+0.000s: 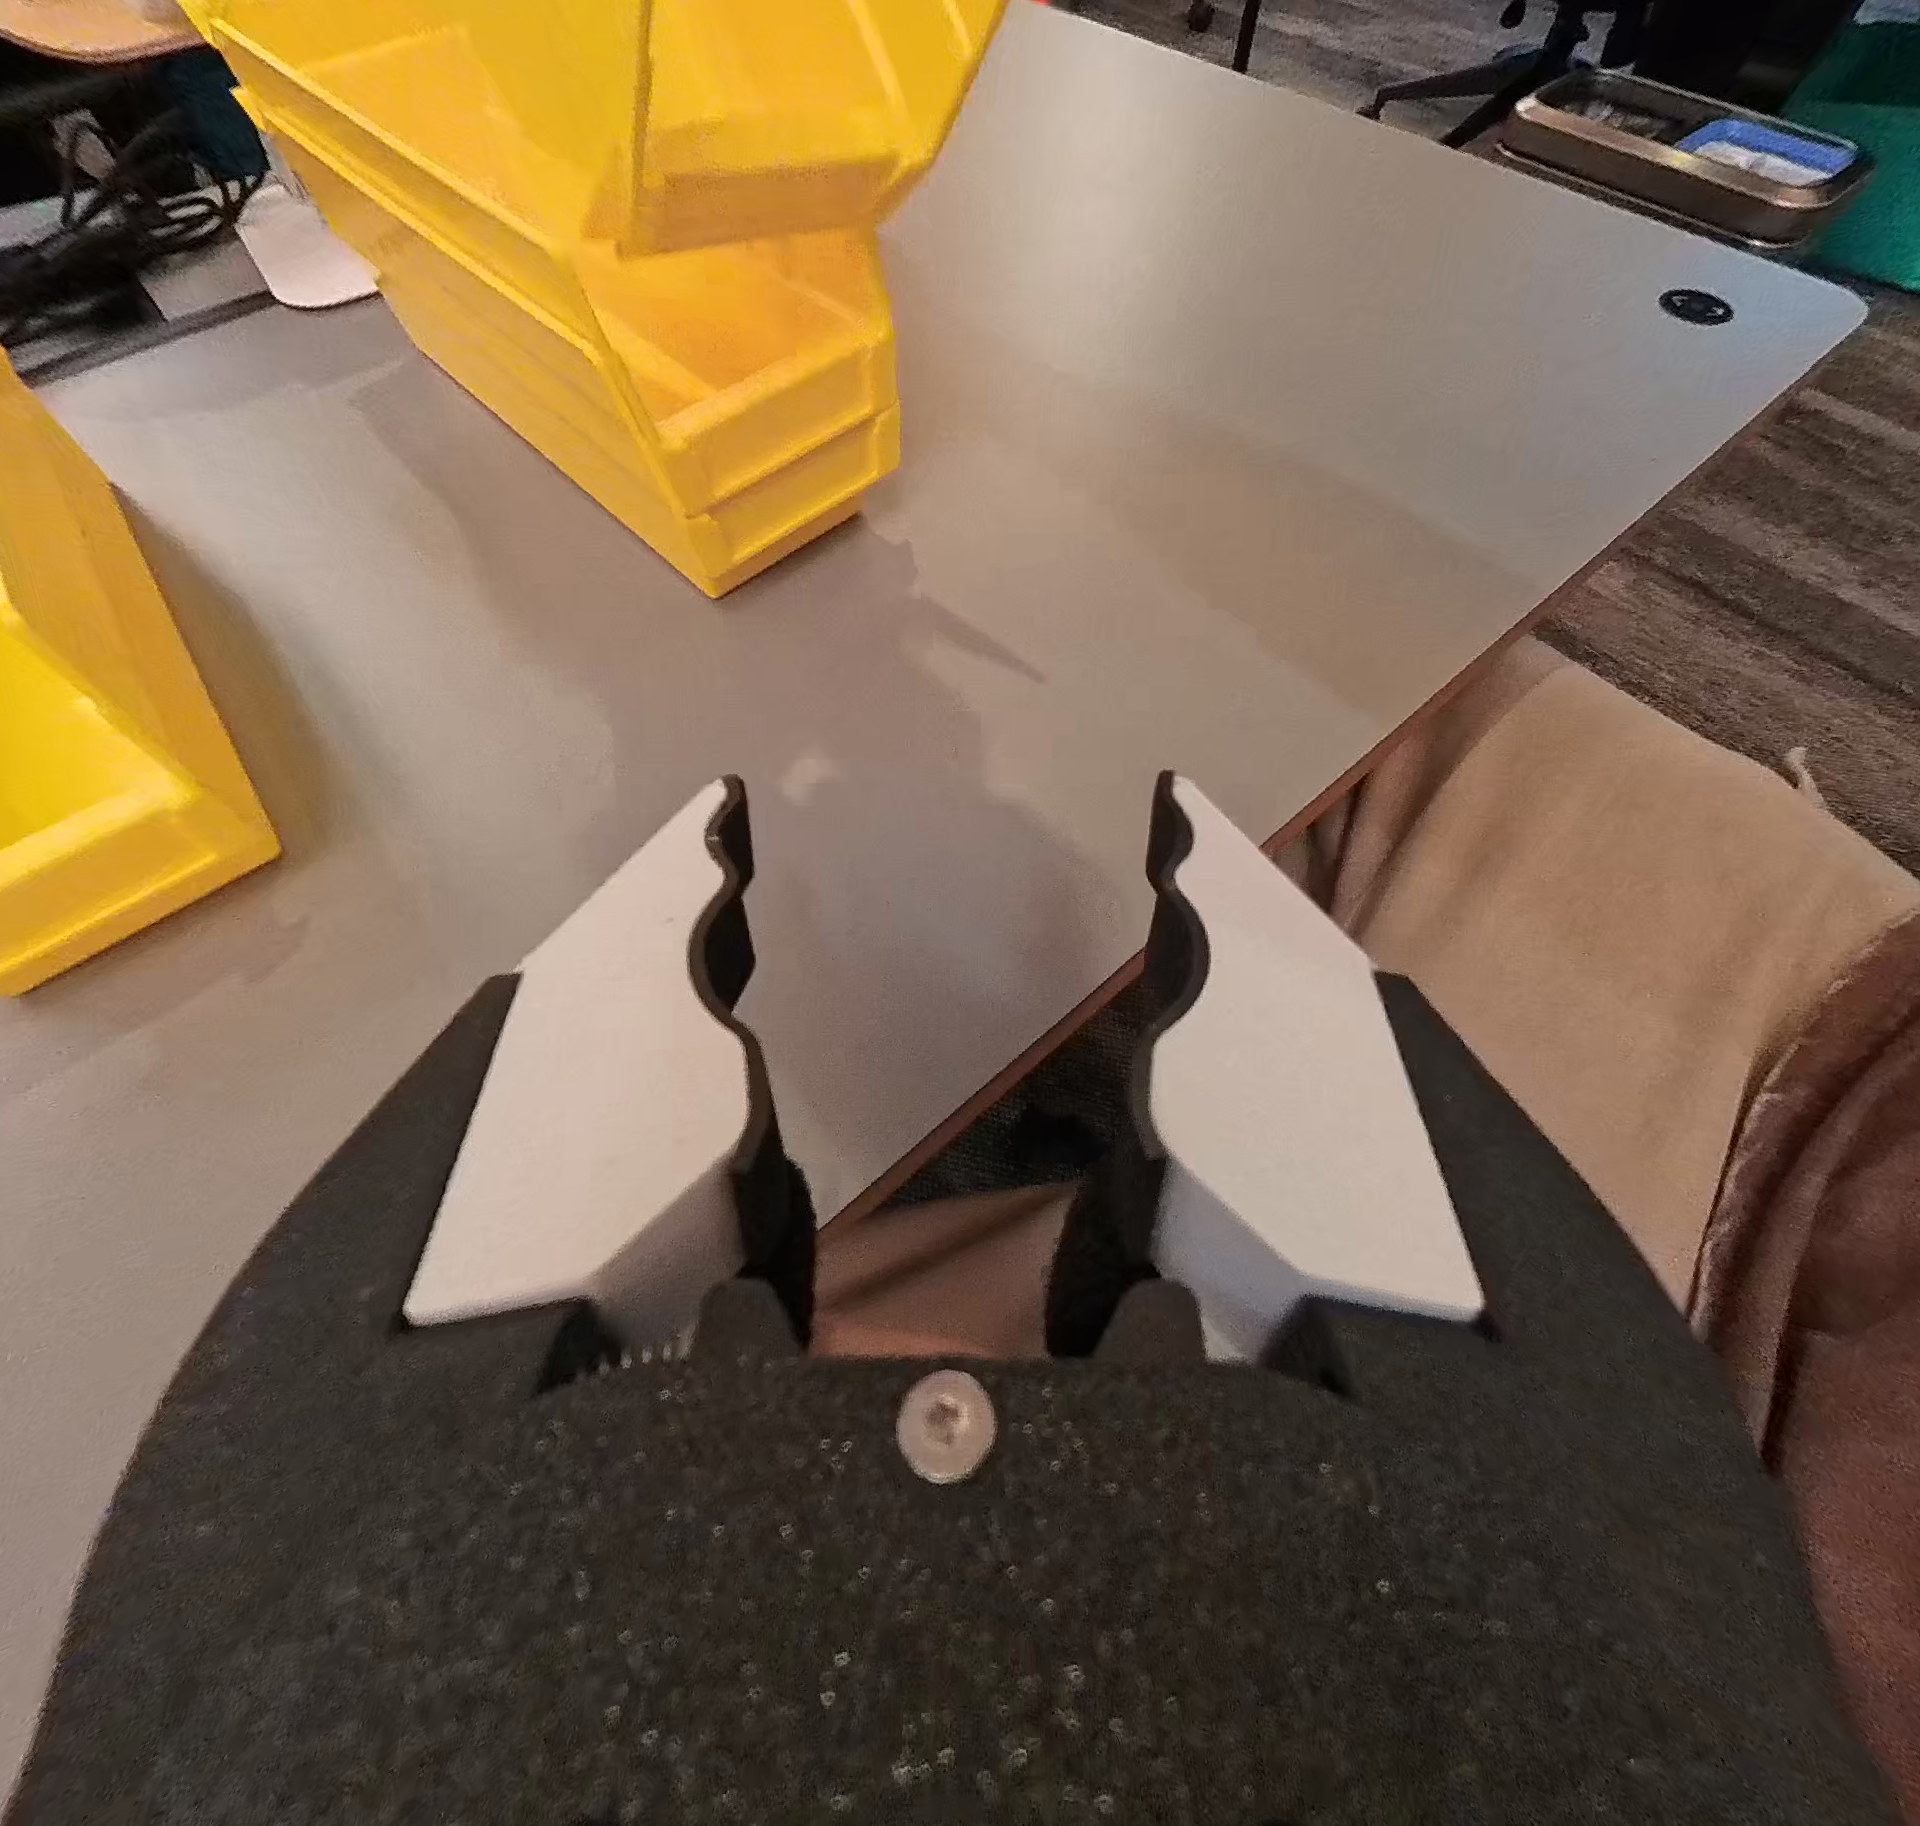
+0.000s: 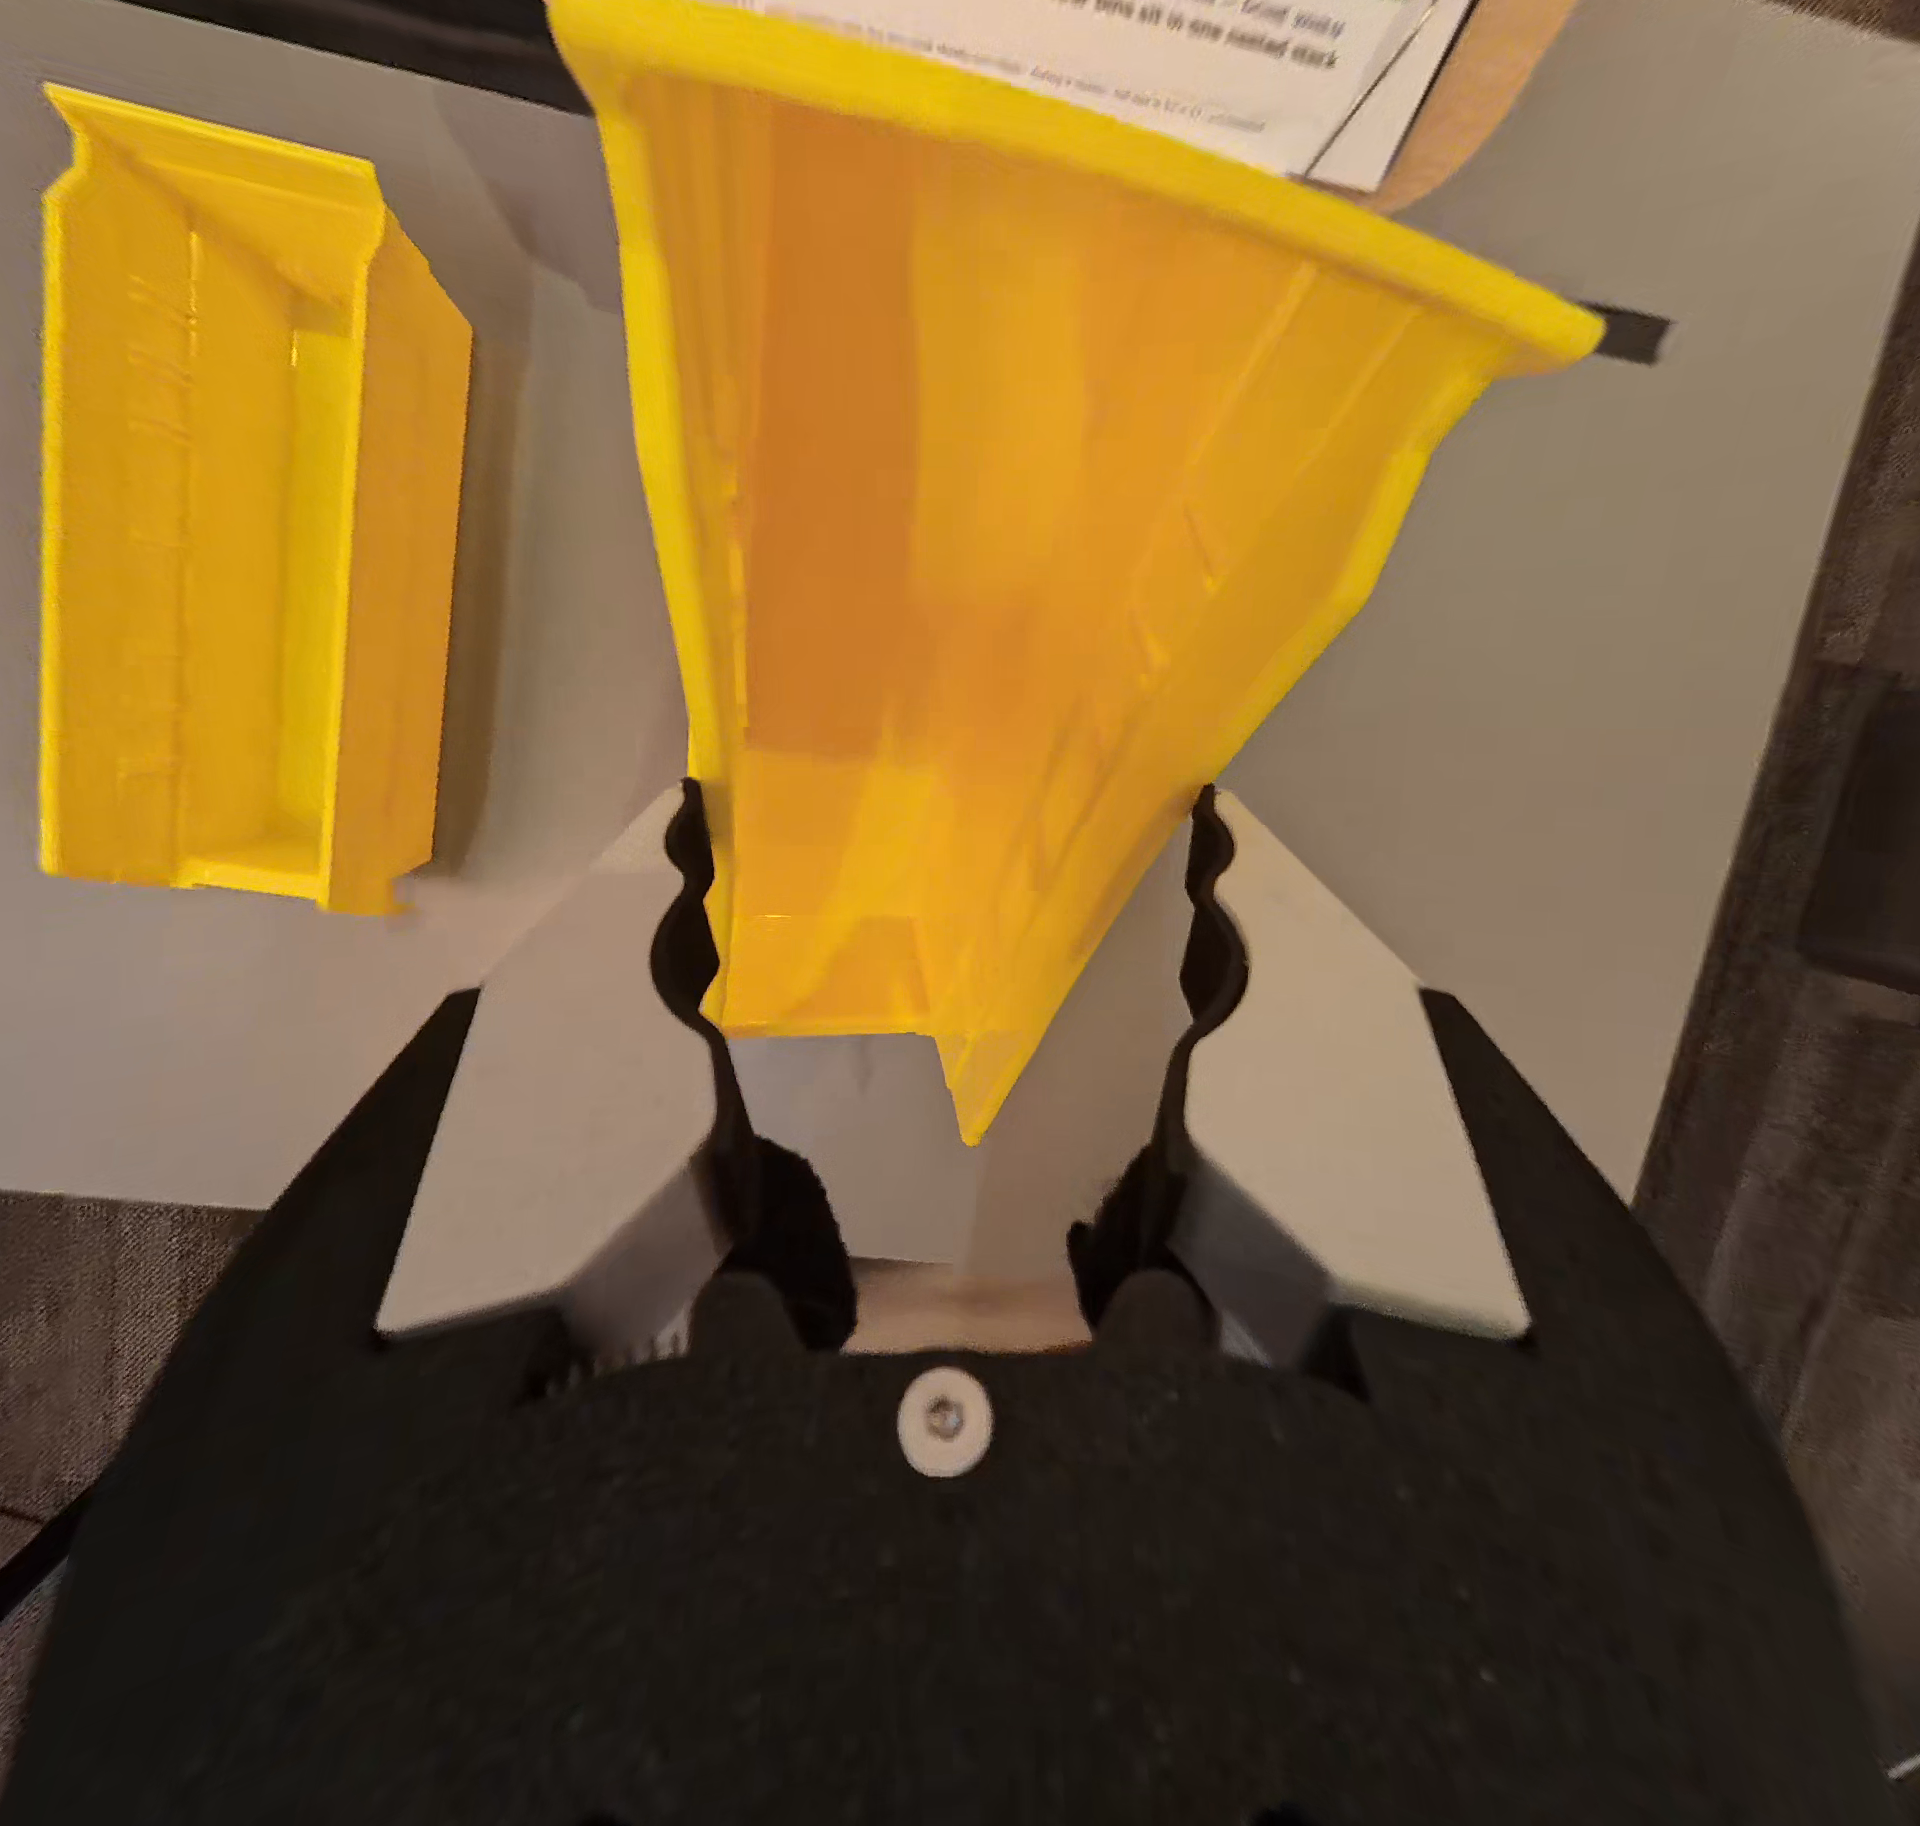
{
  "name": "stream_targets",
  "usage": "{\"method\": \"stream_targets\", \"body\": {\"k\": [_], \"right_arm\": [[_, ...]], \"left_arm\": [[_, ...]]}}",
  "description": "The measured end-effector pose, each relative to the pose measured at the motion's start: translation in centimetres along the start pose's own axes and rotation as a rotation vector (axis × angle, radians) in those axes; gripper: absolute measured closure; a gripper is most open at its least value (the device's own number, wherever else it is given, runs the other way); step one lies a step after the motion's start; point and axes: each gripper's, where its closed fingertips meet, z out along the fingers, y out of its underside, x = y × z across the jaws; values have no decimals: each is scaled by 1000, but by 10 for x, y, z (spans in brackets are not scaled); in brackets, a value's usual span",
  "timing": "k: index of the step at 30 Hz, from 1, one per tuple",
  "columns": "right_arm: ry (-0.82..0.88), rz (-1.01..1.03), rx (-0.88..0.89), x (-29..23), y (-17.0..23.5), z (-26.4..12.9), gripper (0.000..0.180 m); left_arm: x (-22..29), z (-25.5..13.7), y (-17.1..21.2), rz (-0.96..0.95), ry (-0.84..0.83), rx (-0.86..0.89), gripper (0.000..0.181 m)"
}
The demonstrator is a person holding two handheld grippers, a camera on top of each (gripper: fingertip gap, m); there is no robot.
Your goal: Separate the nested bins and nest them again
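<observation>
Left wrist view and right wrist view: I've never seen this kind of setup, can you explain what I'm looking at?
No robot here: a person holds a two-finger gripper in each hand, each with a camera looking along its fingers. The left wrist view shows the left gripper open and empty above the grey table, where two nested yellow plastic bins stand. The right wrist view shows the right gripper gripping a tilted yellow plastic bin; another single yellow bin lies on the table beside it.

Grey table (image 1: 1195, 405); metal tray (image 1: 1662, 155) beyond far edge, blue item inside, perhaps cloth; printed sheet (image 2: 1091, 0).
</observation>
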Motion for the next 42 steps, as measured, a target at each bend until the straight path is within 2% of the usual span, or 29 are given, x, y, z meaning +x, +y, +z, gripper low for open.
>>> {"method": "stream_targets", "body": {"k": [6,10,15,20,23,30,33,35,39,42], "right_arm": [[38,-5,23,41,-1,-58,87],[101,-41,-47,87,7,-54,87],[81,-65,-184,125,29,10,86],[12,-64,-311,133,50,93,86],[-6,-61,-307,133,45,136,87],[-11,-44,-364,141,32,206,83],[-31,-55,-385,141,32,227,77],[-8,-75,-371,143,26,231,78],[-2,-85,-328,143,22,235,69],[7,-63,-261,142,13,221,49]], "left_arm": [[-1,-3,1,-16,-1,3,106],[-4,-5,0,-45,3,6,106],[-6,0,3,-63,13,-12,106],[-7,4,5,-87,28,-28,105],[-4,5,7,-114,53,-36,105],[-5,8,11,-101,49,-58,105],[-4,11,16,-136,77,-82,105],[-2,13,16,-173,106,-82,104],[0,17,14,-196,129,-81,104],[0,19,14,-165,116,-88,104]]}}
